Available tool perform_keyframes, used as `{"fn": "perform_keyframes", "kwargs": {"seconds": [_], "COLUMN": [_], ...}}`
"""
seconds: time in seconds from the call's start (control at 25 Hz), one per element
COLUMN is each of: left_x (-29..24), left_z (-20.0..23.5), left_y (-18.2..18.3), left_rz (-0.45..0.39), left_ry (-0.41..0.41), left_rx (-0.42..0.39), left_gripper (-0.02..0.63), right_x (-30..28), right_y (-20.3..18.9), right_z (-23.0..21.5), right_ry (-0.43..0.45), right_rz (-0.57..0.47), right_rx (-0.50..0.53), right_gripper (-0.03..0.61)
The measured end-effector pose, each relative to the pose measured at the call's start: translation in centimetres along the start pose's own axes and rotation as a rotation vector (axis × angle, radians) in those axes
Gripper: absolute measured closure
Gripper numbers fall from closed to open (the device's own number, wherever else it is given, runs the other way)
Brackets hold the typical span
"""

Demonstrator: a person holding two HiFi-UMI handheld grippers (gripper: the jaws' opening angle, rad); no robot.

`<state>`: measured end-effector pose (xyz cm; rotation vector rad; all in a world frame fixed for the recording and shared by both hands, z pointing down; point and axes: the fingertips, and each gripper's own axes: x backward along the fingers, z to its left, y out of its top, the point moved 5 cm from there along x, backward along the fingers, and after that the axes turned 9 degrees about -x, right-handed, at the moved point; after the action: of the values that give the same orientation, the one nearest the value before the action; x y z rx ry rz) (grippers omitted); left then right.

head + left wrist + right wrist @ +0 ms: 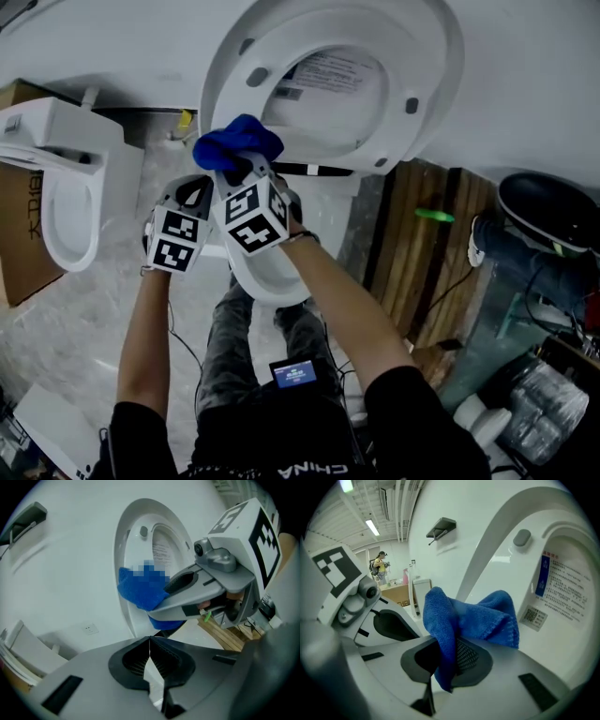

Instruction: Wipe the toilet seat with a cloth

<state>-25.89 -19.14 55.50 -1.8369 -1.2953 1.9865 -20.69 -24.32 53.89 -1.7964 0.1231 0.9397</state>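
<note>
Toilet seat [427,56] raised; grips blue cloth [238,141] before its rim in right gripper [244,169] jaws; holds left gripper [199,187] jaws clenched, empty, just beside; second toilet [70,202], cardboard box [23,234] off left.

The left forearm [148,328] and right forearm [342,309] are stretched forward side by side, away from the body, so that the left gripper [200,190] is carried just beside the right gripper [242,171]. The left gripper's jaws are pressed together at the pads, apparently with nothing between them. The right gripper's jaws are closed on a blue cloth [473,620], one fold being pinched between the pads.
</note>
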Motion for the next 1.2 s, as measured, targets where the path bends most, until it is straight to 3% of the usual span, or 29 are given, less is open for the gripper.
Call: {"fn": "perform_keyframes", "kwargs": {"seconds": [0.56, 0.88, 1.2], "left_x": [-4.0, -7.2, -10.3], "left_z": [-3.5, -5.8, -8.4], "left_y": [-2.9, -3.1, -0.8], "left_rz": [0.027, 0.036, 0.026], "left_ry": [-0.029, -0.055, -0.085], "left_rx": [-0.029, -0.060, -0.103], "left_gripper": [0.601, 0.601, 0.601], "right_x": [-3.3, -3.8, -1.6], "right_y": [-9.0, -13.8, -16.7], "right_z": [-2.5, -6.6, -10.9], "right_ry": [0.028, -0.032, -0.095], "right_rz": [0.036, 0.050, 0.053], "right_rx": [-0.071, -0.175, -0.221], "right_gripper": [0.529, 0.529, 0.529]}}
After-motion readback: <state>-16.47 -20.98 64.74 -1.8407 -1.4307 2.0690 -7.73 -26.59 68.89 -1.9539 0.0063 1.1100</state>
